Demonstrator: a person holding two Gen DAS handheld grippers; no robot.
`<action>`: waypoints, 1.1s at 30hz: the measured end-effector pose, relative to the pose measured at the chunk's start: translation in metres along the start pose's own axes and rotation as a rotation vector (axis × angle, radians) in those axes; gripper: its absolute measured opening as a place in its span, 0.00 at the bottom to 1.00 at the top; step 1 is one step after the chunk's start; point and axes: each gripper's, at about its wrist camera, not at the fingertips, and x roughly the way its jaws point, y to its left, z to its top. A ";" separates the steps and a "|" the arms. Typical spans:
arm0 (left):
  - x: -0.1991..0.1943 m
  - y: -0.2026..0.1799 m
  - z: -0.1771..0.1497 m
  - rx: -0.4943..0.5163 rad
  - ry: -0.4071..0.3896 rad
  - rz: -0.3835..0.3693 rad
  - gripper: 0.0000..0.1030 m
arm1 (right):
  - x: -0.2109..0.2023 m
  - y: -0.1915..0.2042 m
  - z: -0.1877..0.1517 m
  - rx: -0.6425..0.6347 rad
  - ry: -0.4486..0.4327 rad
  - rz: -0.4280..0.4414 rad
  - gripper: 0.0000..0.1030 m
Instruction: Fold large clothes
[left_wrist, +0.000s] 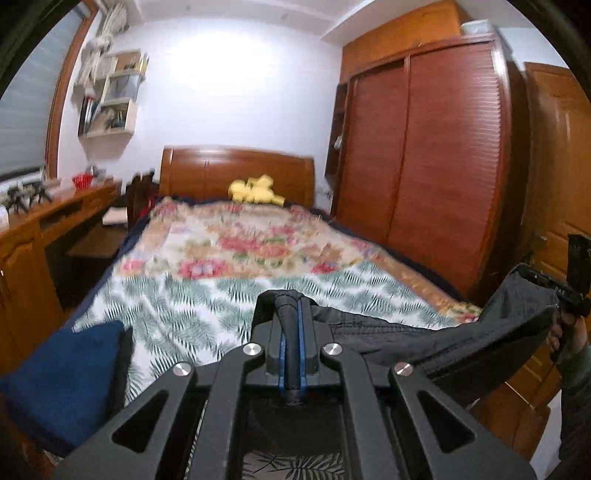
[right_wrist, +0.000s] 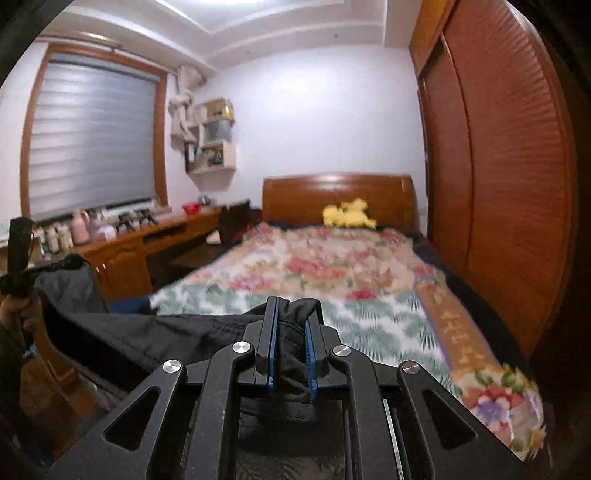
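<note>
Left tongs (left_wrist: 291, 325) and right tongs (right_wrist: 291, 332) each pinching edge of dark garment (left_wrist: 424, 339), holding it stretched above bed (left_wrist: 207, 295). No fold showing yet; folding seemingly all remaining.

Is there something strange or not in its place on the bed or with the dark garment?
Nothing stands out. The dark garment hangs stretched between the left gripper and right gripper, both shut on its edge, above the bed. A yellow plush toy lies by the headboard.
</note>
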 end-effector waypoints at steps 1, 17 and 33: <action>0.018 0.006 -0.007 -0.010 0.026 0.005 0.02 | 0.012 -0.005 -0.010 0.010 0.026 -0.001 0.10; 0.183 0.026 -0.040 -0.003 0.188 0.078 0.02 | 0.205 -0.067 -0.099 0.060 0.221 -0.083 0.11; 0.240 0.059 -0.063 0.032 0.352 0.120 0.08 | 0.307 -0.109 -0.122 0.081 0.380 -0.211 0.11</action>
